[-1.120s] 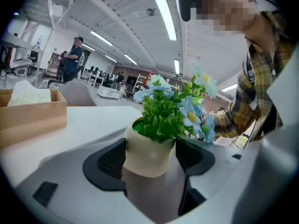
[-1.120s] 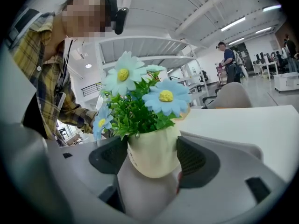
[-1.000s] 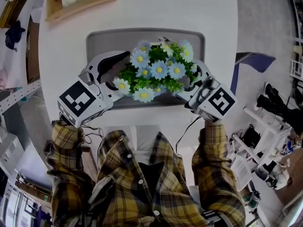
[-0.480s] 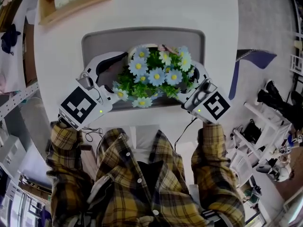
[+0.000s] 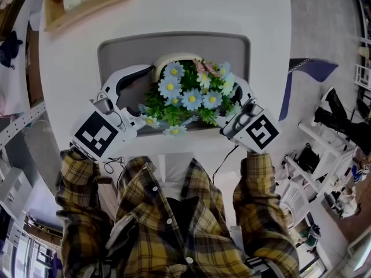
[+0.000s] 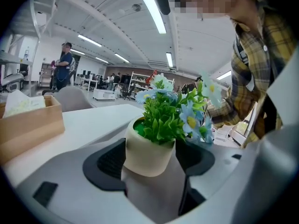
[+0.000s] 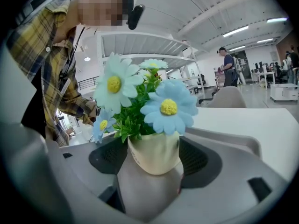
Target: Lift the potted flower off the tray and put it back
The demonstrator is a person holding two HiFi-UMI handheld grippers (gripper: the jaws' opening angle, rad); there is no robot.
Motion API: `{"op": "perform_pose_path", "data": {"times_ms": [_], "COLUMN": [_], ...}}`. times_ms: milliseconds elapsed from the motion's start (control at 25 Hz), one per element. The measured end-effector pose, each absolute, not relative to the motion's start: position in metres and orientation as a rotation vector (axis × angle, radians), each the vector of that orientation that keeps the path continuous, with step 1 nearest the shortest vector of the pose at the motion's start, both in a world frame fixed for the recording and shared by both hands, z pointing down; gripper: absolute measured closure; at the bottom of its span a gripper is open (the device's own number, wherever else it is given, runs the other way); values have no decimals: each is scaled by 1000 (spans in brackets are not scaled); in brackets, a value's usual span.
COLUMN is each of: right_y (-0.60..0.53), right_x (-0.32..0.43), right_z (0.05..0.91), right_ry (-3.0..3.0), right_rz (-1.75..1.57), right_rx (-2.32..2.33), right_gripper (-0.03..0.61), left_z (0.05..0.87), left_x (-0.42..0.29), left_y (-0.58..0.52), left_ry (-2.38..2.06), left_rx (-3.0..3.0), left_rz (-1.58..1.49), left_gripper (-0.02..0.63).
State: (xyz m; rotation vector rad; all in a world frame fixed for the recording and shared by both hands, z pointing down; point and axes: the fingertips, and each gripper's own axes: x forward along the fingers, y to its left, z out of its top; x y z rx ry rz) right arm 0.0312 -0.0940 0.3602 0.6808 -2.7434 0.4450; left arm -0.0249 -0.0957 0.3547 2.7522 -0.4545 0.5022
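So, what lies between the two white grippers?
The cream pot of blue daisies, gripped by the left gripper and right gripper; the head view shows it.

Bright, even light from ceiling strip lamps (image 6: 152, 10) high above the left gripper (image 6: 149, 164) casts only soft shadows; the potted flower (image 6: 149, 148) between its jaws is sharp, while the edges bend fisheye-fashion into dark corners.

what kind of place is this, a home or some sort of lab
Probably a big open-plan lab or office, not a home: long ceiling strip lights, white metal shelving, and desks with monitors near a standing person.
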Motion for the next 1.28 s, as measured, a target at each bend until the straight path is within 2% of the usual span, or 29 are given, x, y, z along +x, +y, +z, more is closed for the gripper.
{"op": "perform_pose_path", "data": {"times_ms": [360, 680, 800, 880, 1000, 1120, 1280], "right_y": [-85, -82, -79, -73, -74, -82, -88], "right_x": [47, 62, 72, 82, 87, 81, 74], "right_z": [356, 325, 323, 343, 363, 333, 275], "right_ry": [-2738, -2747, -2761, -2758, -2774, -2823, -2874], "right_rz": [504, 506, 513, 523, 499, 409, 314], "right_rx": [738, 819, 840, 846, 882, 959, 1069], "right_gripper": [250, 252, 271, 306, 345, 360, 417], "left_z": [351, 333, 334, 356, 381, 354, 295], "left_x": [-32, -73, -84, -84, -83, -77, -61], "left_y": [-90, -86, -82, -78, -82, -86, -85], "left_ry": [-472, -594, -621, -629, -636, -653, -684], "left_rx": [2714, 2646, 2619, 2609, 2621, 2671, 2700], "left_rz": [505, 535, 515, 473, 393, 300, 150], "left_gripper": [293, 295, 298, 338, 360, 397, 458]}}
